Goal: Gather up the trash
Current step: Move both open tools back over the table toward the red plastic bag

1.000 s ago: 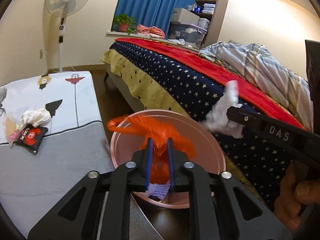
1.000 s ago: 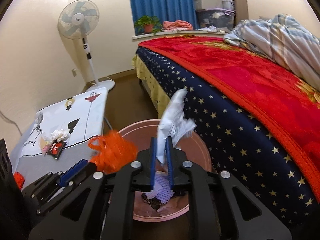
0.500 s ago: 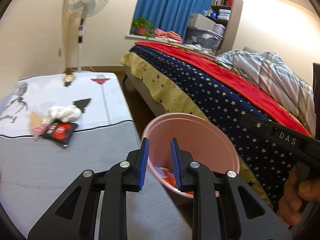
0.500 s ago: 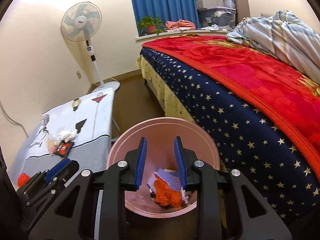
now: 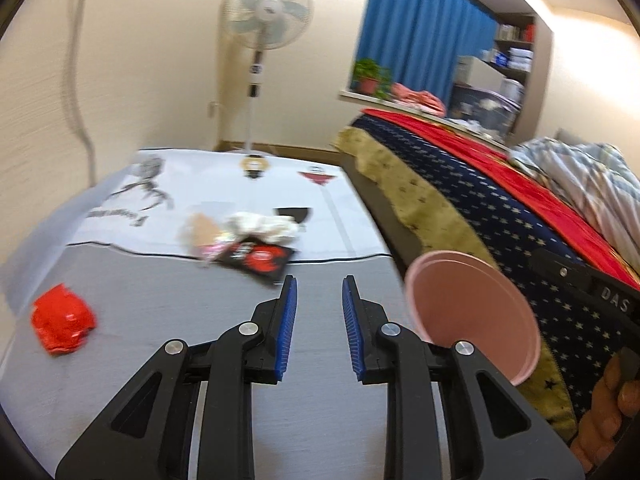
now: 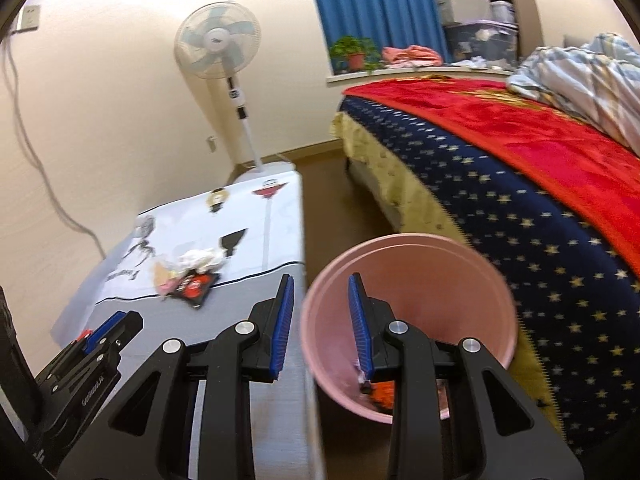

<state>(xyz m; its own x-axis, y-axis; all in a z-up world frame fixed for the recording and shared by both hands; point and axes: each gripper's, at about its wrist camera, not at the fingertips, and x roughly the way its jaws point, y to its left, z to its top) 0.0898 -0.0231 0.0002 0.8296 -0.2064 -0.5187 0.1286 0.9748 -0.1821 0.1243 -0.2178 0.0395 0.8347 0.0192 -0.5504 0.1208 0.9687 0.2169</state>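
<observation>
Cream walls (image 6: 120, 80), a blue curtain (image 6: 376, 4), a standing fan (image 6: 218, 46) and a star-patterned bed (image 6: 520, 216) fill the room.

I see a white pedestal fan (image 5: 267, 12) against the cream wall, blue curtains (image 5: 420, 36) behind a potted plant (image 6: 354, 54) on the windowsill, and a bed (image 6: 520, 184) with a red blanket and striped quilt (image 6: 592, 76).

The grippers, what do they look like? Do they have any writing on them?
Both match. The left gripper and right gripper are black plastic frames with triangular cut-outs, round silver bolts, and two fingers lined with ribbed blue pads. In the left wrist view, the right gripper's side reads "DAS" in pale letters. A bare hand holds it; no sleeve or cable shows.
</observation>
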